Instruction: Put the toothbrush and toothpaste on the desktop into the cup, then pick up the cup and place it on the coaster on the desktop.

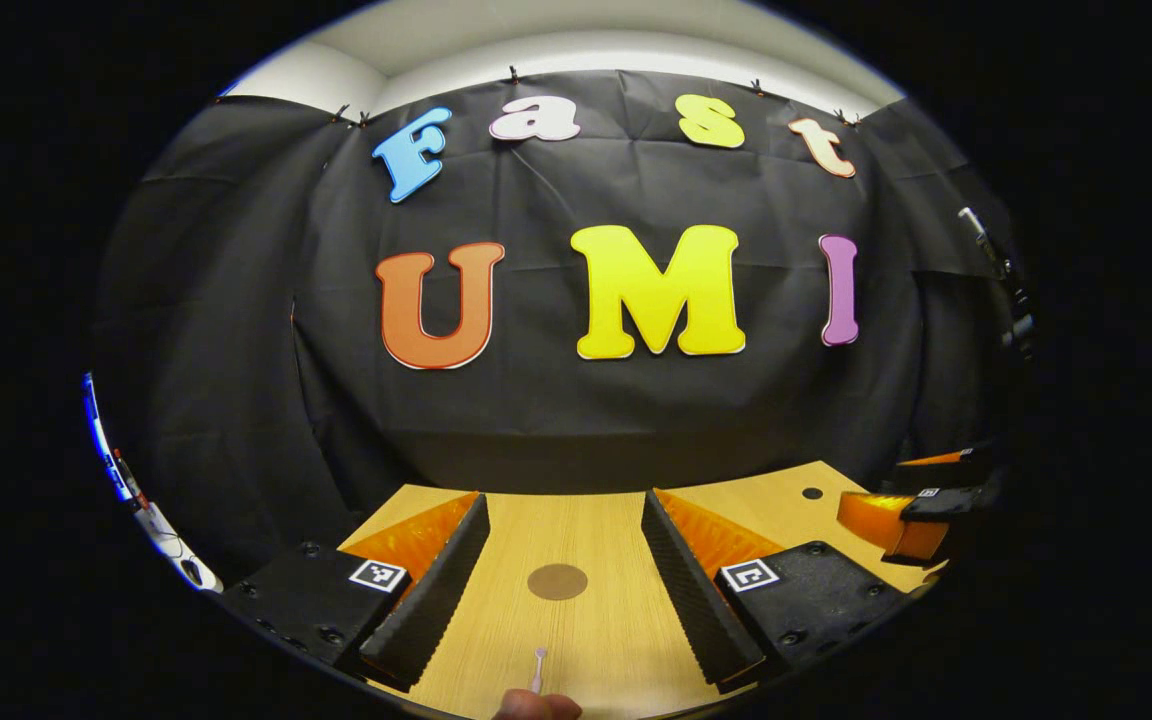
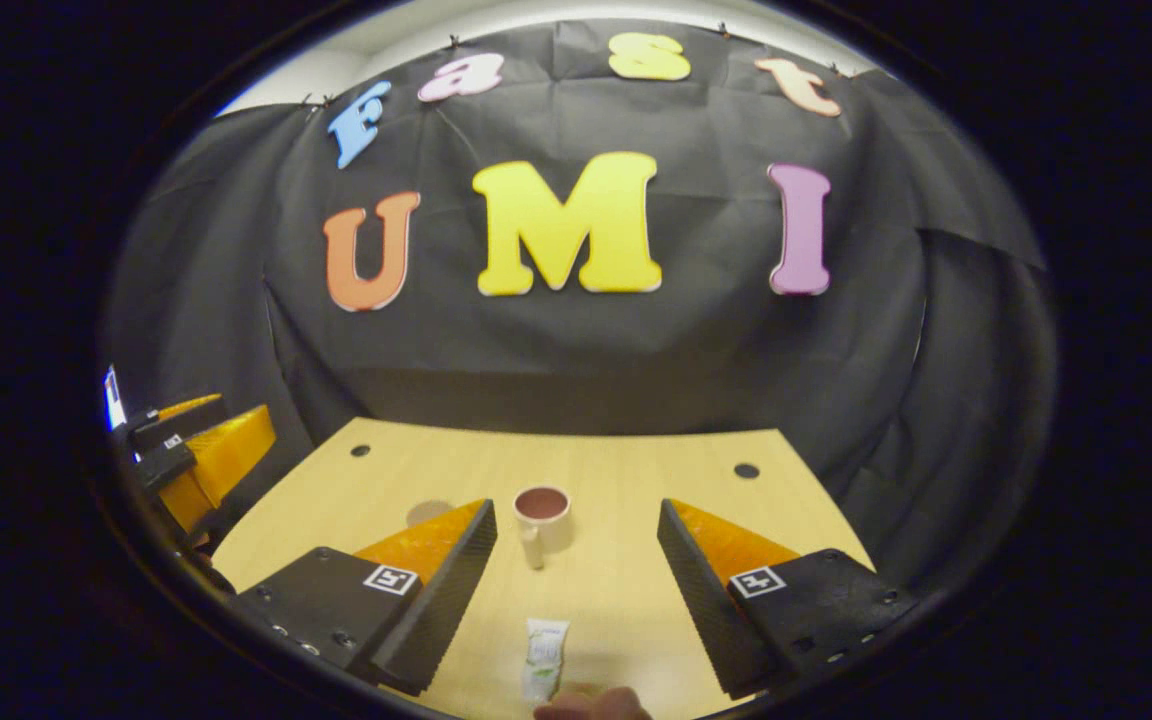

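My left gripper [image 1: 556,590] stood wide open above the wooden desktop [image 1: 616,640], holding nothing; the round coaster [image 1: 557,581] lay between its fingers, and the toothbrush [image 1: 538,668] lay just nearer than the coaster. My right gripper [image 2: 576,590] was likewise wide open and empty. The cup [image 2: 542,517] stood right of the coaster [image 2: 428,512], upright, with the toothpaste [image 2: 545,657] lying nearer than the cup.
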### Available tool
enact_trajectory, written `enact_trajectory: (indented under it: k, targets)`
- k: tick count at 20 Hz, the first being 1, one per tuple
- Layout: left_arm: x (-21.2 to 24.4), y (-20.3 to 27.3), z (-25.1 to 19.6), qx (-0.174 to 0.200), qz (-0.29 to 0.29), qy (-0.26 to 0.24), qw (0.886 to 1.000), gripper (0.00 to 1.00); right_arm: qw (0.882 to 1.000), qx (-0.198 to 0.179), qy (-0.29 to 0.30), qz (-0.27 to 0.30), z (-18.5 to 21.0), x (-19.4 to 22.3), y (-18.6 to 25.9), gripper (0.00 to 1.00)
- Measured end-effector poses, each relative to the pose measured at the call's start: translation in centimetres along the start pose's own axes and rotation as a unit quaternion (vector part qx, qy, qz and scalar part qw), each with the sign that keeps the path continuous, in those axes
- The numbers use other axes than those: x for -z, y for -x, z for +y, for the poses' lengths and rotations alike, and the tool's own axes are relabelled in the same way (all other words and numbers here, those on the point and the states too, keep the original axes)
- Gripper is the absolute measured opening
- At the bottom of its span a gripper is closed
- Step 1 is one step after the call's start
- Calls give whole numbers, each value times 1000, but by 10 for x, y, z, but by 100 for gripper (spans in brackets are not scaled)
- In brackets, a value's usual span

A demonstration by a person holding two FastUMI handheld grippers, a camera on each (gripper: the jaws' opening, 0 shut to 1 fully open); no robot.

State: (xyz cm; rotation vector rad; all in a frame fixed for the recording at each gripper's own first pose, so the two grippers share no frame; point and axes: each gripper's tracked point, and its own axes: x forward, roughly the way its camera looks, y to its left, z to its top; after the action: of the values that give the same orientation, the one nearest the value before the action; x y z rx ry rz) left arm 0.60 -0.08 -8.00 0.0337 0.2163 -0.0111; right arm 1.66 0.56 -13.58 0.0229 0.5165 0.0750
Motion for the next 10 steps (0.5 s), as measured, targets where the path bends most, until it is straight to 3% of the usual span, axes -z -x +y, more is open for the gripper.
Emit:
enact_trajectory:
  k: [5, 10]
  targets:
    - [26, 3, 6, 2, 36, 3, 999, 98, 988, -11, 21, 150, 8, 68, -17, 96]
    - [49, 4, 20, -8, 58, 1, 998, 98, 959, -17, 22, 283, 17, 132, -34, 96]
